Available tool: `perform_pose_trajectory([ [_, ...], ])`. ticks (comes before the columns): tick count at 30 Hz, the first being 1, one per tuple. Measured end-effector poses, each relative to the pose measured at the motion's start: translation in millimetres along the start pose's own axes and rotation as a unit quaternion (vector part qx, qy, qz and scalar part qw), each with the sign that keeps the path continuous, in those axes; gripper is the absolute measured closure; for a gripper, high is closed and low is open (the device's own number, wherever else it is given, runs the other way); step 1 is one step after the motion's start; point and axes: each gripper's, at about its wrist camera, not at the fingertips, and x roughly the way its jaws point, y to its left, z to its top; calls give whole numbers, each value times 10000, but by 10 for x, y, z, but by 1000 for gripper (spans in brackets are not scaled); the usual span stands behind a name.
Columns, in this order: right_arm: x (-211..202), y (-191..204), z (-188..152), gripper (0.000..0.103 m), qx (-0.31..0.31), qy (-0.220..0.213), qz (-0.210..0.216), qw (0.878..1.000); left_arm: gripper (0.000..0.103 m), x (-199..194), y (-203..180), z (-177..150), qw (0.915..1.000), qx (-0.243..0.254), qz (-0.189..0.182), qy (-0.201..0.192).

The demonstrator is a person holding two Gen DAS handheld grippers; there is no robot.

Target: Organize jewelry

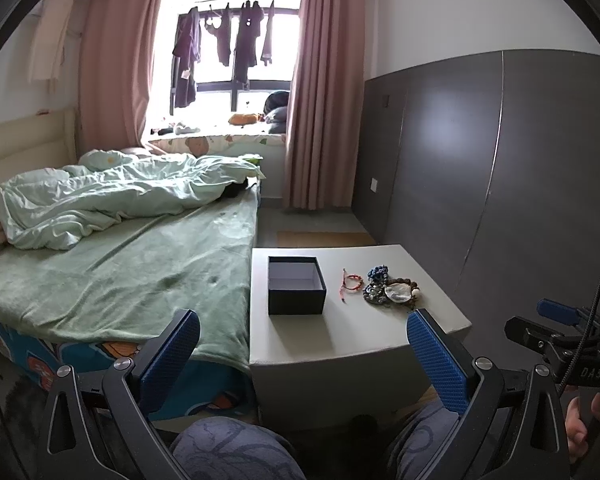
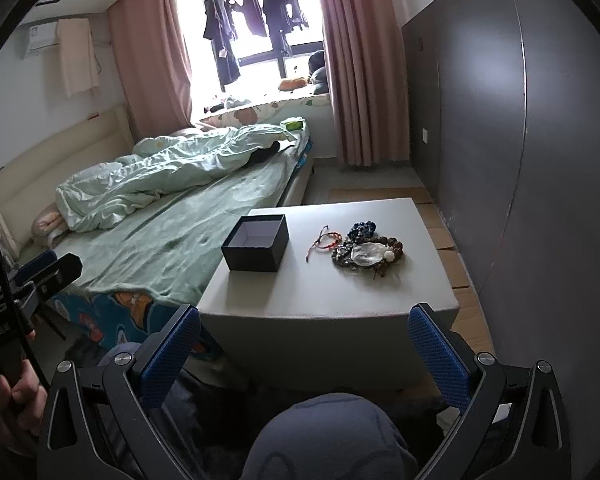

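Right now I am holding both tools with fingers spread apart and gripping nothing: left tool (image 1: 303, 354), right tool (image 2: 304, 346). Ahead at twelve o'clock, the pale surface (image 2: 340, 292) is carrying an open dark box (image 2: 256, 243); the jewelry pile (image 2: 366, 251) is lying at its three o'clock, apart.

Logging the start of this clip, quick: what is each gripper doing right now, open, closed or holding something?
Left gripper: open, holding nothing, short of the table.
Right gripper: open, holding nothing, also short of the table.
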Motion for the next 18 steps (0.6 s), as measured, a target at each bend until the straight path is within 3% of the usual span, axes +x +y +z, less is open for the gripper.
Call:
perform_pose_trajectory([
  [18, -51, -54, 32, 0, 17, -27, -2, 10000, 0, -23, -1, -44, 10000, -65, -63, -22],
])
